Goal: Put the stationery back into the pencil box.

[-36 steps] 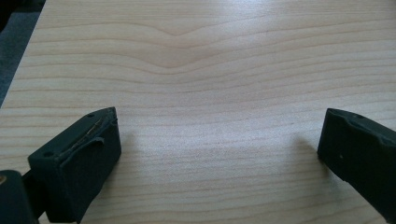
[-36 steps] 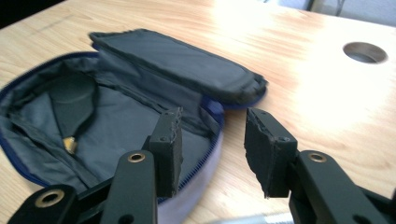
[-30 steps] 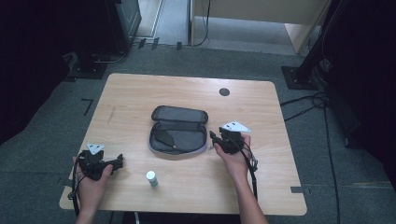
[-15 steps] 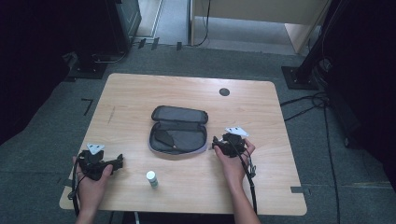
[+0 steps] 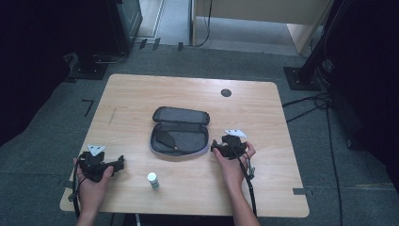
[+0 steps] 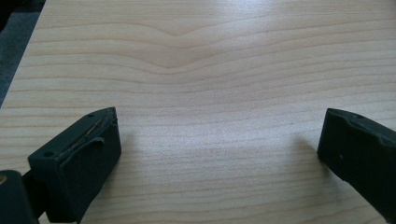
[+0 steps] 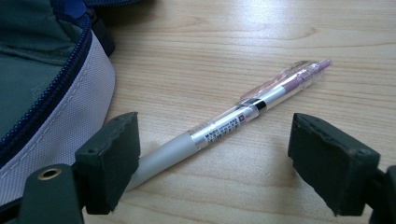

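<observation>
A grey pencil case (image 5: 179,134) lies unzipped and open in the middle of the wooden table (image 5: 141,94). My right gripper (image 5: 215,147) rests just right of the case, jaws pointing at it. In the right gripper view a clear and silver pen (image 7: 243,114) lies flat on the wood between the pads of my right gripper (image 7: 215,151), and neither pad touches it. These jaws have just been opening. The case's zipped edge (image 7: 56,93) sits at that view's left. My left gripper (image 5: 120,163) rests open near the front left corner, its jaws (image 6: 219,135) over bare wood.
A small white-capped tube (image 5: 153,180) stands near the front edge between my two hands. A black round grommet (image 5: 226,92) sits at the back of the table. Dark stands and cables ring the table on the grey floor.
My right gripper has sunk toward the table and come a little nearer, beside the case. The left hand has stayed put.
</observation>
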`<state>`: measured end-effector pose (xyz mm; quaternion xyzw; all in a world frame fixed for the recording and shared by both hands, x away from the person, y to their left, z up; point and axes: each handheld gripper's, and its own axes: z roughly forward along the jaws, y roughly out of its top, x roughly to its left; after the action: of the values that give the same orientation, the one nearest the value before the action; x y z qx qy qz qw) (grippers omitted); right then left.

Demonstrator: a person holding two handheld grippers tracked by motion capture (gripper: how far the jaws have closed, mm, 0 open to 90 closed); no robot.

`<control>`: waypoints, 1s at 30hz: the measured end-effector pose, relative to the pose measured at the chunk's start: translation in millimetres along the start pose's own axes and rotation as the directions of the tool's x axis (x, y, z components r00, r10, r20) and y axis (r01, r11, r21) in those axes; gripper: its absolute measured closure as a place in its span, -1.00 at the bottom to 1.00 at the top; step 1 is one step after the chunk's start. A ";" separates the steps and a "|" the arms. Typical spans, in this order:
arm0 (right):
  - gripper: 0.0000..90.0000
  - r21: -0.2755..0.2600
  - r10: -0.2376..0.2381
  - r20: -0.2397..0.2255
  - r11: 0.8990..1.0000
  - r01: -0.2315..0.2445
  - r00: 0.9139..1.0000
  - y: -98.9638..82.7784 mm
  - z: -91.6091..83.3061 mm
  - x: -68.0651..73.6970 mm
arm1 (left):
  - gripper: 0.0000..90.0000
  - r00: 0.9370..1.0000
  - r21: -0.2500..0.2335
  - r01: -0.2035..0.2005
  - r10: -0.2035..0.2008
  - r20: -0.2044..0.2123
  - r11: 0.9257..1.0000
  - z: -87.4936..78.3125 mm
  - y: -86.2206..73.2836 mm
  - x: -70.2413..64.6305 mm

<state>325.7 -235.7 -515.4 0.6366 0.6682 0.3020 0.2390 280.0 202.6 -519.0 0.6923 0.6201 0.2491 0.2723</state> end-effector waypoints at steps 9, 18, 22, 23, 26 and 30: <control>-0.38 0.019 0.003 -0.003 1.000 -0.003 1.000 0.9 -3.7 -1.7 | -1.00 1.000 0.000 0.000 0.000 0.000 1.000 0.0 0.0 0.0; -0.37 0.044 0.008 0.040 0.999 -0.009 0.999 4.3 1.2 6.5 | -1.00 1.000 0.000 0.000 0.000 0.000 1.000 0.0 0.0 0.0; -0.17 0.047 -0.002 0.011 0.999 0.002 1.000 4.1 -1.4 5.1 | -1.00 1.000 0.000 0.000 0.000 0.000 1.000 0.0 0.0 0.0; -0.07 0.051 -0.006 0.003 0.999 0.006 1.000 4.1 -2.5 4.8 | -1.00 1.000 0.000 0.000 0.000 0.000 1.000 0.0 0.0 0.0; 0.05 0.056 -0.007 -0.019 0.998 0.008 1.000 4.0 -5.2 3.6 | -1.00 1.000 0.000 0.000 0.000 0.000 1.000 0.0 0.0 0.0; 0.19 0.055 -0.005 -0.013 0.998 0.006 1.000 3.4 -7.8 0.8 | -1.00 1.000 0.000 0.000 0.000 0.000 1.000 0.0 0.0 0.0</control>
<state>322.6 -235.6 -507.4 0.6392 0.6795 0.2870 0.2177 279.9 202.6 -519.0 0.6924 0.6201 0.2491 0.2723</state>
